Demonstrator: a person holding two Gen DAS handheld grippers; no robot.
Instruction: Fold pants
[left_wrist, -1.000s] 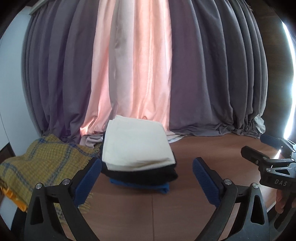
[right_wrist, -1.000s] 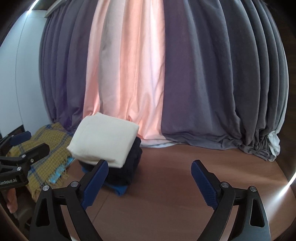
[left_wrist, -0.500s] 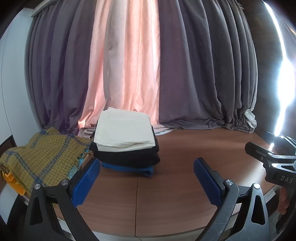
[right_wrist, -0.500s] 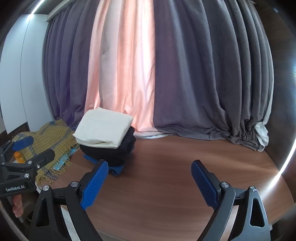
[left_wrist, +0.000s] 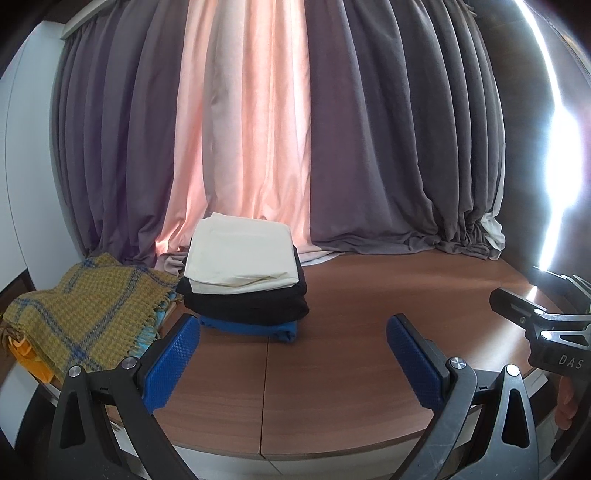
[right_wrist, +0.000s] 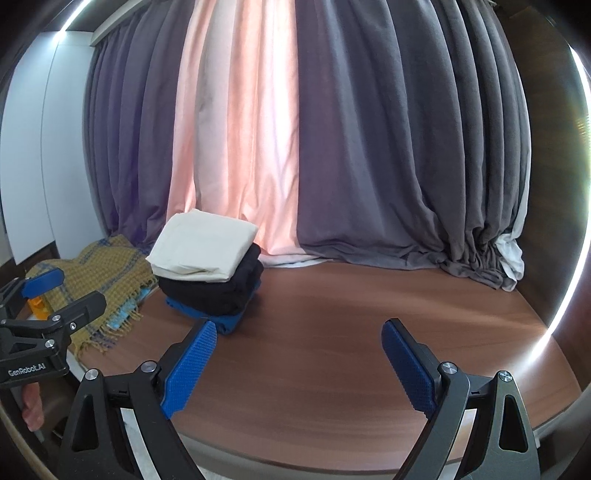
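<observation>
A stack of folded pants stands on the brown table (left_wrist: 351, 369): cream pants (left_wrist: 240, 254) on top, black pants (left_wrist: 247, 304) under them, blue pants (left_wrist: 255, 328) at the bottom. The stack also shows in the right wrist view (right_wrist: 207, 258). My left gripper (left_wrist: 291, 354) is open and empty, hanging near the table's front edge, short of the stack. My right gripper (right_wrist: 299, 358) is open and empty, to the right of the stack. Each gripper shows at the edge of the other's view.
A mustard plaid blanket (left_wrist: 85, 314) lies at the table's left end, over something orange (left_wrist: 26, 354). Grey and pink curtains (left_wrist: 258, 129) hang behind the table and pool on its back edge. A white wall (right_wrist: 37, 147) stands at the left.
Both grippers have pulled back from the stack, which now looks smaller and farther away. More of the table's front edge shows. Both stay open and empty.
</observation>
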